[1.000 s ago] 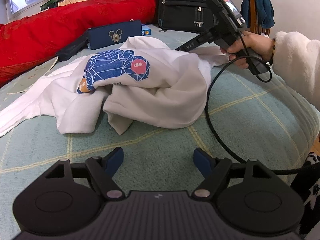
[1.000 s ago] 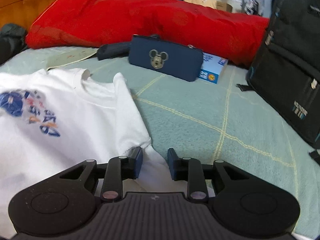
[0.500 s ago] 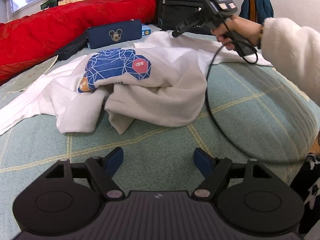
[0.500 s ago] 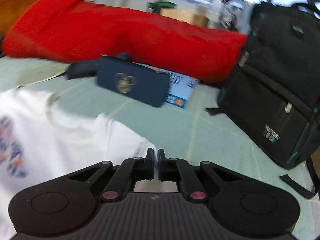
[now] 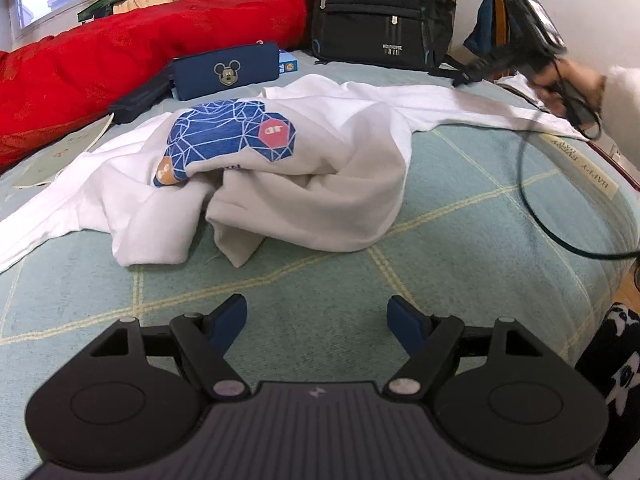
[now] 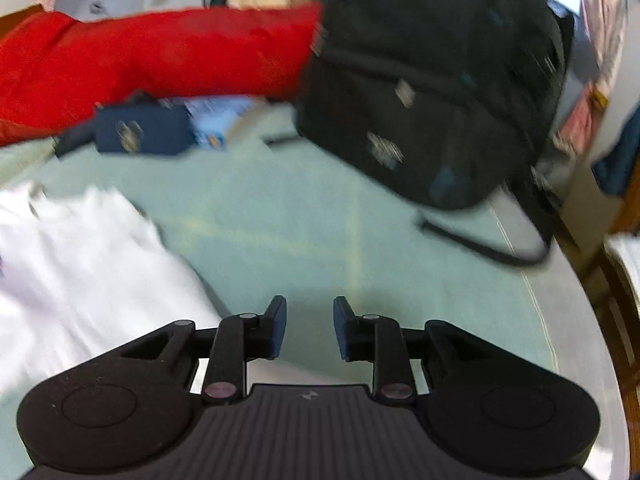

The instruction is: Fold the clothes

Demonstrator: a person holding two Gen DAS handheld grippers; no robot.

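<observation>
Lying crumpled on bed point(image 5: 460, 240): white shirt point(image 5: 320, 184) | left tool point(image 5: 316, 320) apart | right tool point(image 6: 310, 326) apart, empty

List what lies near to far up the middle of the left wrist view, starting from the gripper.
Left gripper → bare green bedcover → crumpled white shirt → Mickey pencil case → red quilt.

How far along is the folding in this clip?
Barely started. Done: one sleeve of the white shirt lies pulled out straight toward the right gripper. In hand: nothing; the left gripper hangs open over the bare bedspread short of the shirt, and the right gripper is open with nothing between its fingers. Left: the shirt's body is bunched up with the blue print creased, so flattening and every fold remain.
</observation>
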